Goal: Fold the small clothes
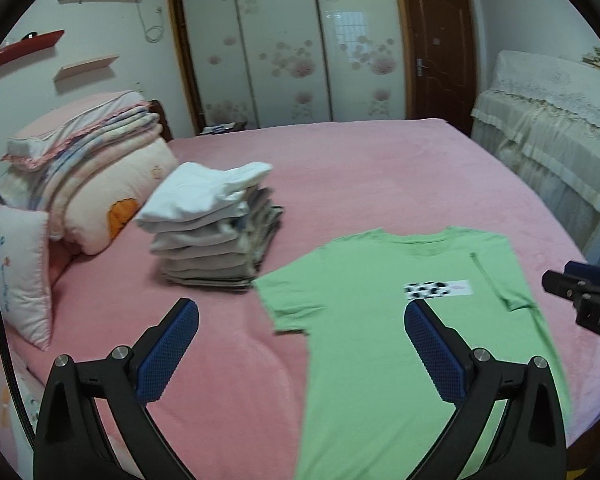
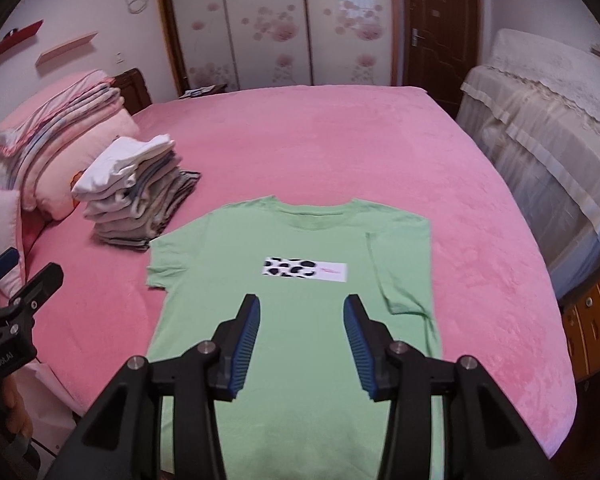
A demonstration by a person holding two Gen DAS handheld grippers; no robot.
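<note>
A green T-shirt [image 2: 292, 304] lies flat on the pink bed [image 2: 320, 140], right sleeve folded inward, beside a stack of folded clothes [image 2: 136, 200]. Left gripper [image 1: 300, 344] and right gripper [image 2: 300, 336] hover wide apart, holding nothing, probably poised for the next fold.

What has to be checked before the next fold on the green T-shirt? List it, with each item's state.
1. Green T-shirt lies spread on the pink bedspread, printed side up: ok.
2. Right sleeve already folded in over the body: ok. Left sleeve not yet folded in: not ok.
3. Left gripper open, holding nothing: ok.
4. Right gripper open above the shirt, holding nothing: ok.
5. Stack of folded clothes sits beside the shirt; whether it touches the left sleeve: cannot tell.
6. Bottom hem flat: cannot tell, it is hidden behind the grippers.
</note>
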